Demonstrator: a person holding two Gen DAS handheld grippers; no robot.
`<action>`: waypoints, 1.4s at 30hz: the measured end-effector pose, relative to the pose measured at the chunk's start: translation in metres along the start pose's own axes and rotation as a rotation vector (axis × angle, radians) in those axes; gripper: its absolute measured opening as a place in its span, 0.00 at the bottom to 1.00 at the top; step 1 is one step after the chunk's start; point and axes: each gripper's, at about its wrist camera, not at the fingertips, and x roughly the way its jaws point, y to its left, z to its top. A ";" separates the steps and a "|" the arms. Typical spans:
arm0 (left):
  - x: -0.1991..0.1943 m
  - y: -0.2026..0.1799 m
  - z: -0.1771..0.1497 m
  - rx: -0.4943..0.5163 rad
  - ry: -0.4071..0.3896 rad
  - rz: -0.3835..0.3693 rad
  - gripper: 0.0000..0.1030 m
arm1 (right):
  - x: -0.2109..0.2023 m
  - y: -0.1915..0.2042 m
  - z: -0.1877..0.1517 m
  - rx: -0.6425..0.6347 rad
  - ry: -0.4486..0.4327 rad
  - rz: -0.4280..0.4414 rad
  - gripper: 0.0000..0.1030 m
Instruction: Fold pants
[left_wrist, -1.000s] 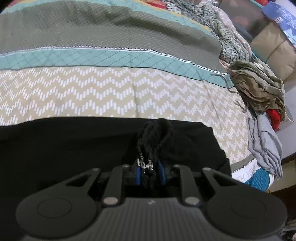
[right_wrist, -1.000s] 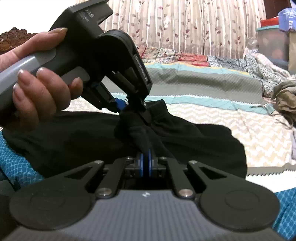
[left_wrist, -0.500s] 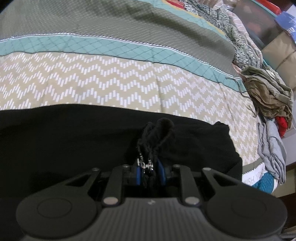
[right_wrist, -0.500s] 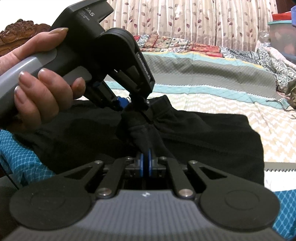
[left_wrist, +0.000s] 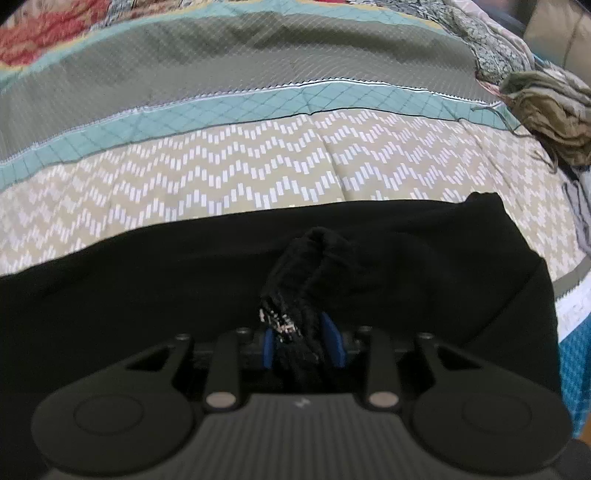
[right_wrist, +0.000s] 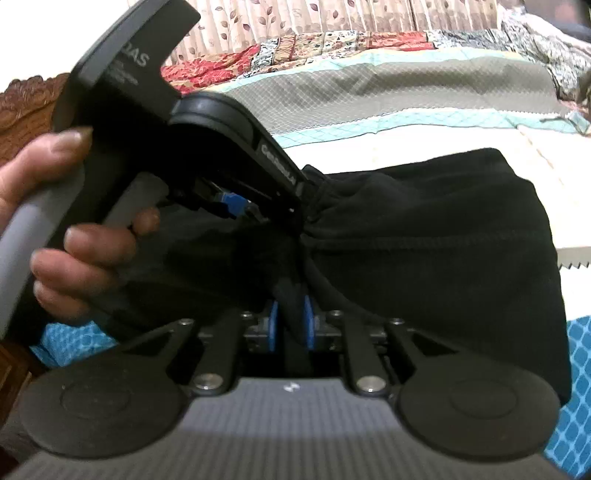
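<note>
My left claw (left_wrist: 304, 345) and right claw (right_wrist: 290, 325) each have a bunched edge of the black pants (left_wrist: 406, 266) between their blue pads. Both sets of jaws have just been opening; I judge the grips loosened, though the cloth still fills each gap. The pants lie on the patterned bedspread (left_wrist: 221, 177), directly ahead of and beneath both claws. Their long axis runs left to right across my view. My left claw sits slightly farther onto the cloth.

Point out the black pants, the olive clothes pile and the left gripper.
black pants (left_wrist: 424, 266): left wrist view, flat folded panel.
olive clothes pile (left_wrist: 546, 110): left wrist view, crumpled middle.
left gripper (left_wrist: 304, 341): left wrist view, between the blue pads, fabric bunched there.
</note>
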 end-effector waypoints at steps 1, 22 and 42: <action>-0.001 -0.002 -0.001 0.011 -0.005 0.010 0.28 | -0.002 -0.001 0.000 0.009 -0.001 0.006 0.24; 0.003 -0.002 -0.004 0.038 -0.008 0.054 0.38 | 0.010 0.004 -0.001 0.076 0.037 0.063 0.29; -0.014 0.045 0.027 -0.125 -0.059 -0.060 0.60 | -0.039 -0.046 0.012 0.192 -0.059 0.098 0.31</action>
